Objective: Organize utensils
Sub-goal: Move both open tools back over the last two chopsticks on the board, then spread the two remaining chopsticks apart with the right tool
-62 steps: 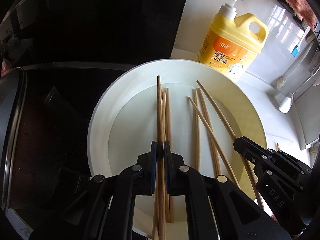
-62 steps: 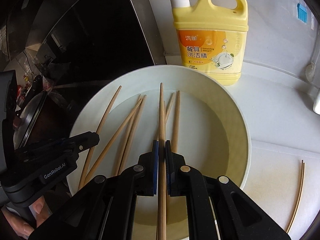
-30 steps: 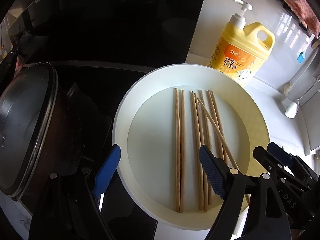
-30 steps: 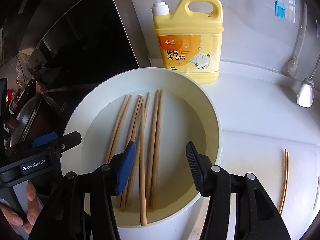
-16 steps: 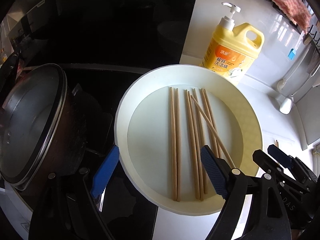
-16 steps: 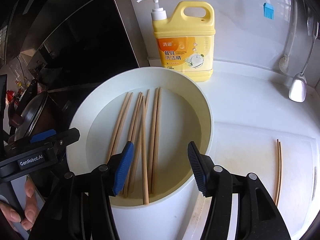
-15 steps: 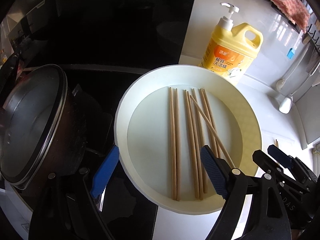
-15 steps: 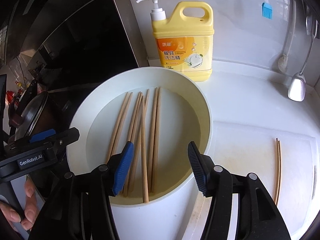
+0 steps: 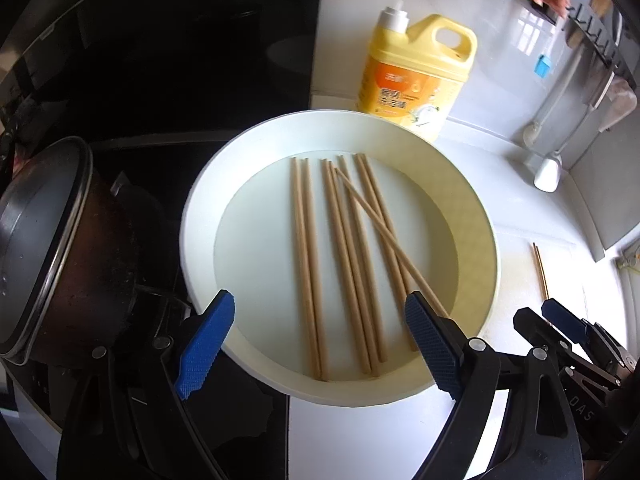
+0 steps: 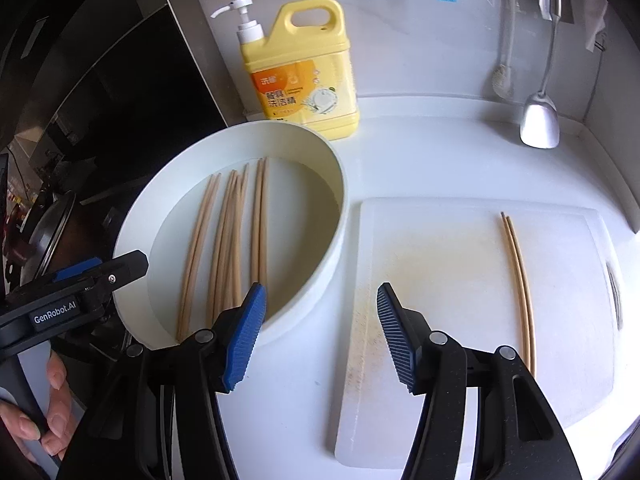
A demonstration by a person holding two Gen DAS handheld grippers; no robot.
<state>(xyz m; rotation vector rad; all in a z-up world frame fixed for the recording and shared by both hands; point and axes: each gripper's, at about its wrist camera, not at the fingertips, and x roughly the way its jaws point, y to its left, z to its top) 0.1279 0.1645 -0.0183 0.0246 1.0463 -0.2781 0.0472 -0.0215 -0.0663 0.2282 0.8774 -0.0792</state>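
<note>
Both my jaws stand wide apart, gripping nothing: left gripper (image 9: pixel 320 344) hangs over the near rim of the basin (image 9: pixel 478 216), right gripper (image 10: pixel 320 332) straddles the gap between that rim and the cutting board (image 10: pixel 448 280). Blue ribbed pads (image 10: pixel 245 340), black frames. Basin is round, white, smooth-walled, its near edge partly over the dark stovetop; its far edge is near the yellow detergent jug (image 10: pixel 304 80). Inside it, wooden chopsticks (image 9: pixel 308 264) lie roughly parallel, one crossing the others diagonally. Board is flat, white, stained yellowish, mostly bare; one chopstick pair (image 10: pixel 518 288) lies along its right side. Dark lidded pot (image 9: pixel 48 248) sits just left of the basin.
</note>
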